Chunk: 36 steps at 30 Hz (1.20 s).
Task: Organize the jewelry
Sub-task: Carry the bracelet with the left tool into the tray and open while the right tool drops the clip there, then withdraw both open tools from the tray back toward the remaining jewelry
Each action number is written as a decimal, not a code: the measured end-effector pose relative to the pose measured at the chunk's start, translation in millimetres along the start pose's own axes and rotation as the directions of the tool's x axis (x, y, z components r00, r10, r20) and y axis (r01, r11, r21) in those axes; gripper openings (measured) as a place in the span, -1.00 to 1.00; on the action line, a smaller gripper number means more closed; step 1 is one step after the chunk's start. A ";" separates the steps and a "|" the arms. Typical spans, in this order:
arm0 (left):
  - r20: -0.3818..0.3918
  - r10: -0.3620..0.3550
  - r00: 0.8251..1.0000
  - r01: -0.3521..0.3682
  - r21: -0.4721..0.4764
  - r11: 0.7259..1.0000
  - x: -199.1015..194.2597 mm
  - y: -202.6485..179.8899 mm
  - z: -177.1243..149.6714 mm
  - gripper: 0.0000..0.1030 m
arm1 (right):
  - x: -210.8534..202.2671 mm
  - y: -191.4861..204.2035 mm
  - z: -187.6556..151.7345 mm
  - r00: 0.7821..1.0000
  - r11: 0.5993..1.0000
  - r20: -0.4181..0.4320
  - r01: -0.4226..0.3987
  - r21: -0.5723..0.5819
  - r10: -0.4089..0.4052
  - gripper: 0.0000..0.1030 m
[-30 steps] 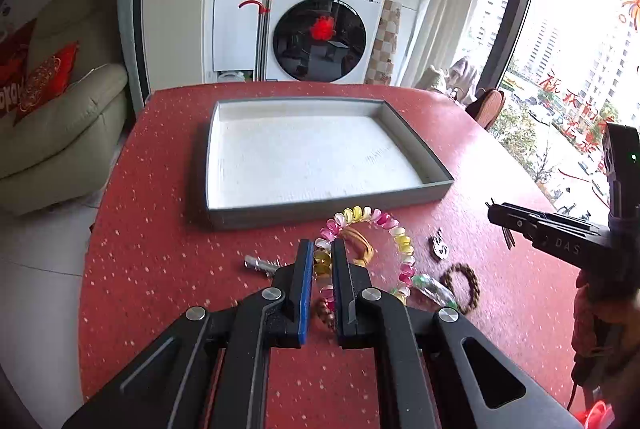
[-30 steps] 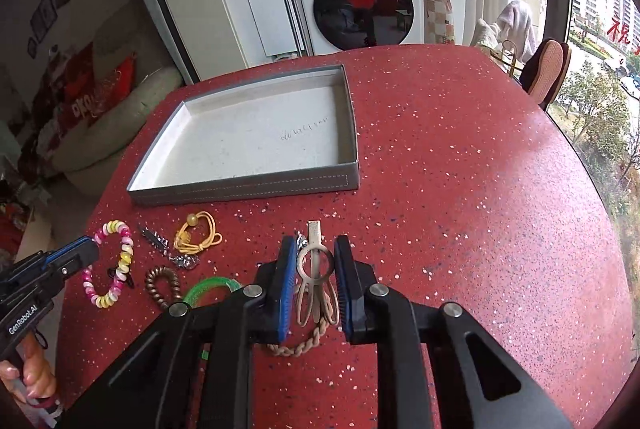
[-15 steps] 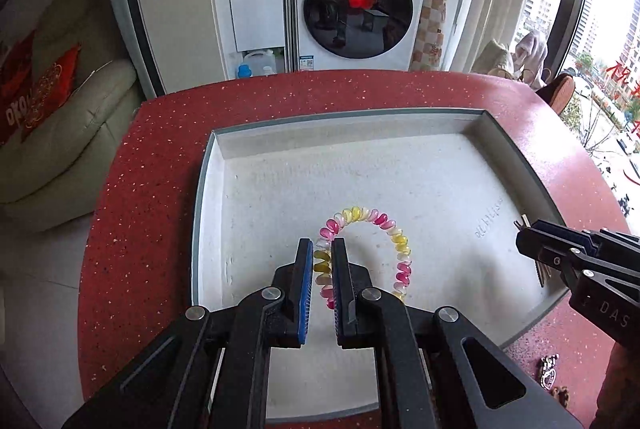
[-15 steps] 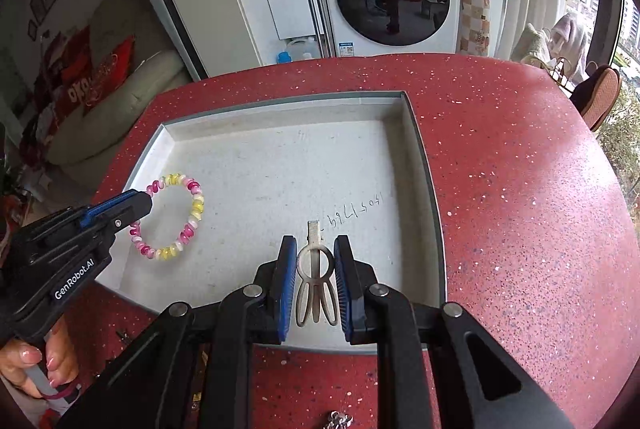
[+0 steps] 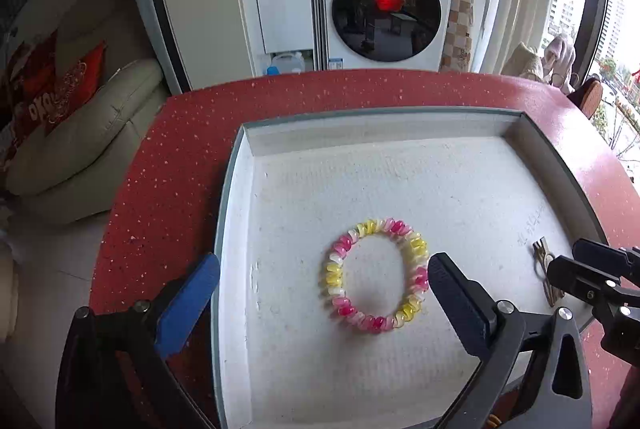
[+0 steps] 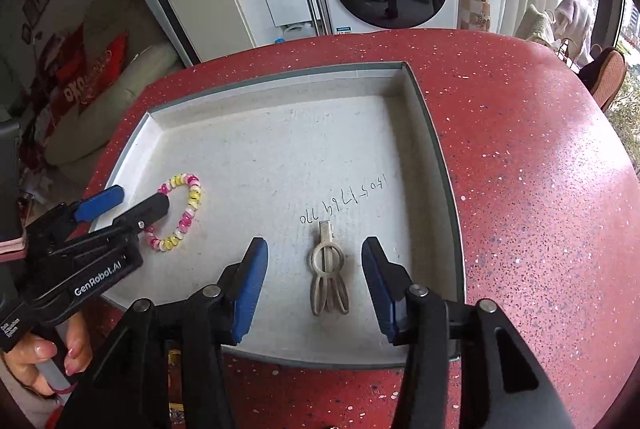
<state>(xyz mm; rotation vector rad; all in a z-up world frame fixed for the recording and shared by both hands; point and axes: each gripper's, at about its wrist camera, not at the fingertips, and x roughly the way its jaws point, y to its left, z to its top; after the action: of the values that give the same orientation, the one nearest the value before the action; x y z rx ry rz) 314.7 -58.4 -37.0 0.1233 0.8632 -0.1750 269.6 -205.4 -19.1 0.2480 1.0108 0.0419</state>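
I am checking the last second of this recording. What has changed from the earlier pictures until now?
Both grippers carried their pieces from the red table into the grey tray and let go. The left gripper opened, and the coil bracelet now lies free on the tray floor. The right gripper opened around the beige hair clip, which lies flat. The tray and table kept their places.

Bead bracelet [image 5: 374, 275], beige clip [image 6: 329, 266] — flat (in tray [image 6: 436, 133])

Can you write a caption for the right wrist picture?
Open right gripper over a beige hair clip in the grey tray.
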 end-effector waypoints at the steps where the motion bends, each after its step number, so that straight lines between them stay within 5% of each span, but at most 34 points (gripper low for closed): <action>1: 0.005 0.004 1.000 -0.004 0.010 1.000 -4.7 -0.7 0.4 1.00 | -3.9 -0.8 -0.6 1.000 1.000 0.003 -0.012 0.010 0.012 0.13; 8: 0.102 -0.015 0.995 0.018 -0.026 1.000 -69.5 19.3 -8.5 1.00 | -36.4 2.1 -9.6 0.992 0.989 0.052 -0.123 0.082 0.119 0.57; 17: 0.117 -0.083 0.990 0.097 -0.115 0.989 -146.4 51.1 -79.6 1.00 | -87.4 14.0 -57.9 0.981 0.980 0.126 -0.162 0.120 0.146 0.78; 18: 0.119 -0.076 0.990 0.091 -0.121 0.988 -152.4 52.3 -88.8 1.00 | -92.5 14.6 -64.4 0.981 0.981 0.134 -0.158 0.115 0.142 0.97; 31: 0.143 0.046 0.989 -0.026 -0.134 0.991 -191.0 51.8 -160.3 1.00 | -143.7 34.9 -127.4 0.951 0.995 0.294 -0.100 -0.014 0.100 1.00; 36: 0.144 0.058 0.988 -0.038 -0.142 0.989 -193.6 54.1 -167.8 1.00 | -148.6 36.2 -135.0 0.956 0.993 0.271 -0.118 0.000 0.113 1.00</action>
<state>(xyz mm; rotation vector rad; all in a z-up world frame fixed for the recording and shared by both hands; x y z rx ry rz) 77.5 44.5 4.7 0.0001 0.7213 -0.0771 79.5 -167.3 44.6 0.3183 0.7233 0.1037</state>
